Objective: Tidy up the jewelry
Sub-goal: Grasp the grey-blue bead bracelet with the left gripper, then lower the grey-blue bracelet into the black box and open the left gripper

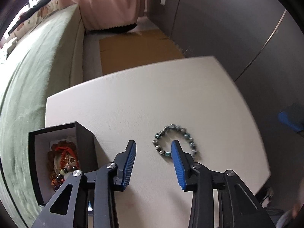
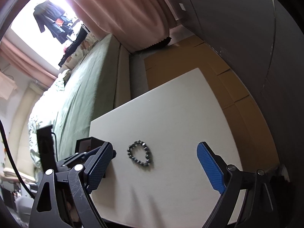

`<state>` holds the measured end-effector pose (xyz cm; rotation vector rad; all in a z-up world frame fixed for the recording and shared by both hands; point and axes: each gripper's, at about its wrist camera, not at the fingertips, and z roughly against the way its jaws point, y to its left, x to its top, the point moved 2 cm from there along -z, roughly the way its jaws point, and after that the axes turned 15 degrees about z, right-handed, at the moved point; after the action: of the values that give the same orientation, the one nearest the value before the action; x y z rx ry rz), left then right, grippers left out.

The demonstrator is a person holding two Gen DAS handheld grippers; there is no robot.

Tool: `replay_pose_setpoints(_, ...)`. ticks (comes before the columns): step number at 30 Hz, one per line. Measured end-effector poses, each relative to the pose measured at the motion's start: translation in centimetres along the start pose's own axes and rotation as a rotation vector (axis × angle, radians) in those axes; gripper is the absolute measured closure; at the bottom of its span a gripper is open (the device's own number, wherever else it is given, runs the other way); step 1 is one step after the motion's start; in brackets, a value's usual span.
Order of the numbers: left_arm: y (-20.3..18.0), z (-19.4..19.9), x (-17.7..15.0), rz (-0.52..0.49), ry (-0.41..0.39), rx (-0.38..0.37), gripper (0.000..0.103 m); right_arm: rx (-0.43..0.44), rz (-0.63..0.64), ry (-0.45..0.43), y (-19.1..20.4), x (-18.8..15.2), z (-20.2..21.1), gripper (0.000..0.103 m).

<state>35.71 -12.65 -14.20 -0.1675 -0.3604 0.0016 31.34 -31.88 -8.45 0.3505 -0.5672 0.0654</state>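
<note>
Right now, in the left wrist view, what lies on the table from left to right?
Open black box holding jewelry → left gripper, jaws open → beaded bracelet lying flat on the white table, its near edge behind the gripper's right finger.

- A bracelet (image 1: 175,141) is laid on the table (image 1: 152,95), lower centre of the left wrist view.
- A box (image 1: 57,157) is placed at lower left, jewelry (image 1: 62,161) inside.
- A bed (image 1: 38,66) is seen at left, behind the table.
</note>
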Motion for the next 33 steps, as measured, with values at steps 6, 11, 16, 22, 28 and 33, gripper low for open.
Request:
replay_pose_setpoints(6, -1.2, -2.0, -0.1, -0.039, 0.02, 0.035, 0.069, -0.007, -0.023, 0.005, -1.4, 0.2, -0.2, 0.011)
replay_pose_setpoints(11, -1.5, -4.2, -0.4, -0.041, 0.052, 0.092, 0.069, -0.012, -0.035, 0.01, -1.8, 0.2, -0.3, 0.011)
replay_pose_setpoints(16, -1.9, -4.6, -0.8, -0.039, 0.054, 0.069, 0.094, -0.015, -0.03, 0.017, -1.7, 0.2, -0.4, 0.011)
replay_pose_setpoints(22, -1.5, -2.1, -0.8, -0.01, 0.034, -0.025, 0.094, -0.01, -0.019, 0.02, -1.0, 0.2, -0.5, 0.011)
replay_pose_setpoints(28, -0.9, 2.4, -0.8, -0.002, -0.027, -0.101, 0.094, -0.001, 0.006, 0.021, 0.7, 0.5, -0.9, 0.011)
replay_pose_setpoints(33, 0.6, 5.1, -0.6, 0.018, -0.075, -0.128, 0.094, 0.011, 0.03, 0.024, 2.7, 0.5, -1.5, 0.012)
